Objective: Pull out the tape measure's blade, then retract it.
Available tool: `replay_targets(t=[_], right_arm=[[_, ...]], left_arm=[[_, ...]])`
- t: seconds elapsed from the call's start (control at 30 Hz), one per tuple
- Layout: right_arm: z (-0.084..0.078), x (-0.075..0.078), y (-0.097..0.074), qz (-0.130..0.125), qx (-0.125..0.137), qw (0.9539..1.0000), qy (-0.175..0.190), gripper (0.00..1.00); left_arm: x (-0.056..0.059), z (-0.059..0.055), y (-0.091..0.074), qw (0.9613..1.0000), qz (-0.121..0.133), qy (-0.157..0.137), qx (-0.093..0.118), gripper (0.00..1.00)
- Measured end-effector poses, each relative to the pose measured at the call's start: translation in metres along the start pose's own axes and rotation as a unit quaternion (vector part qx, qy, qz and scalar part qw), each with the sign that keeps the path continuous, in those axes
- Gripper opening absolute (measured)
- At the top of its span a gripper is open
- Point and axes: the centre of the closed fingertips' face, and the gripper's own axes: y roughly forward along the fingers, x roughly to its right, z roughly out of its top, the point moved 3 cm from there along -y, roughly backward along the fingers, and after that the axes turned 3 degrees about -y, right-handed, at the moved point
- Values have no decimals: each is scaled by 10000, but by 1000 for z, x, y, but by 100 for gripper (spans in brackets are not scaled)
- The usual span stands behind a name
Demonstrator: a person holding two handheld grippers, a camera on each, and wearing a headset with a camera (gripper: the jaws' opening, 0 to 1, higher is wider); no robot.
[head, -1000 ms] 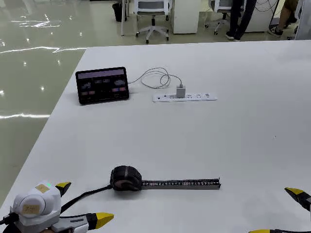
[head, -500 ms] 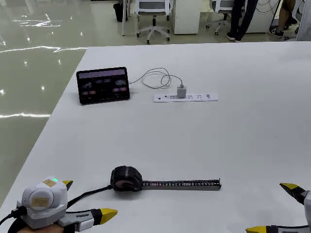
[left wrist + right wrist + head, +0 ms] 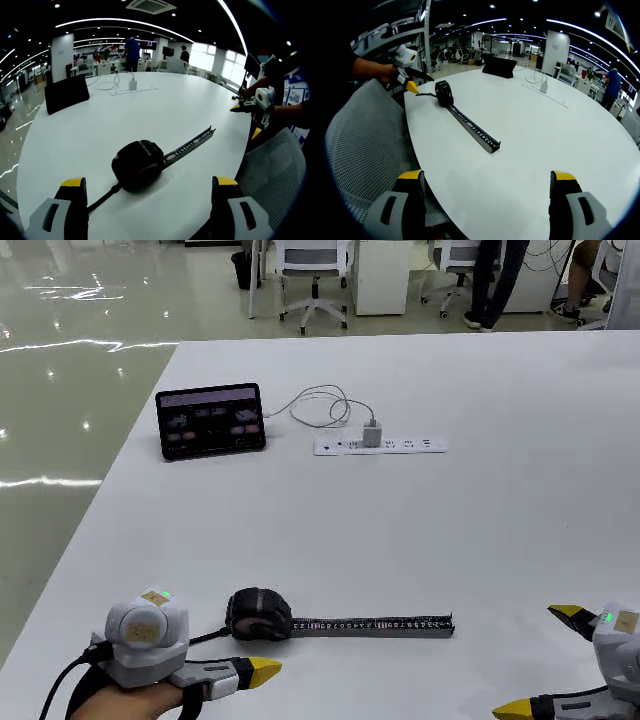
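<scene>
The left claw (image 3: 225,655) is now further right along the near edge of the surface (image 3: 420,520). It sits just beside the tape measure (image 3: 260,613), one yellow tip below the case. The right claw (image 3: 538,660) is further in from the right corner, nearer the free end of the blade (image 3: 370,624) but apart from it.

Bright, even light falls from ceiling strips (image 3: 120,22) and spots. The polished floor (image 3: 70,390) throws back white glare streaks. The white bench (image 3: 470,530) is almost shadowless, with just a thin soft shadow under the tape measure (image 3: 258,613). The head view is sharp. Both gripper views bow hard toward their edges.
</scene>
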Motion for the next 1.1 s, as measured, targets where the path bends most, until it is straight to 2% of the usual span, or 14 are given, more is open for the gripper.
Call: replay_targets(t=[0.1, 0.27, 0.37, 0.6, 0.67, 0.83, 1.1], right_arm=[[1, -1, 5, 106, -72, 9999, -75, 100], [2, 1, 13, 227, -161, 9995, -170, 100], [3, 0, 18, 338, -229, 9987, -295, 100], [9, 7, 31, 553, -418, 9957, -622, 100], [12, 9, 35, 610, -476, 9943, -729, 100], [20, 16, 47, 764, -575, 9908, -959, 100], [31, 22, 64, 1073, -838, 9810, -1380, 99]], left_arm=[[1, 4, 5, 10000, -4, 47, -68, 100], [-1, 11, 16, 9999, 84, -105, -41, 100], [-4, 12, 25, 9994, 263, -188, -120, 100], [-6, 10, 44, 9975, 477, -492, -170, 100], [-7, 7, 48, 9967, 540, -586, -139, 100], [-16, 0, 53, 9929, 908, -774, 18, 100], [-17, -5, 63, 9903, 1029, -917, 161, 100]])
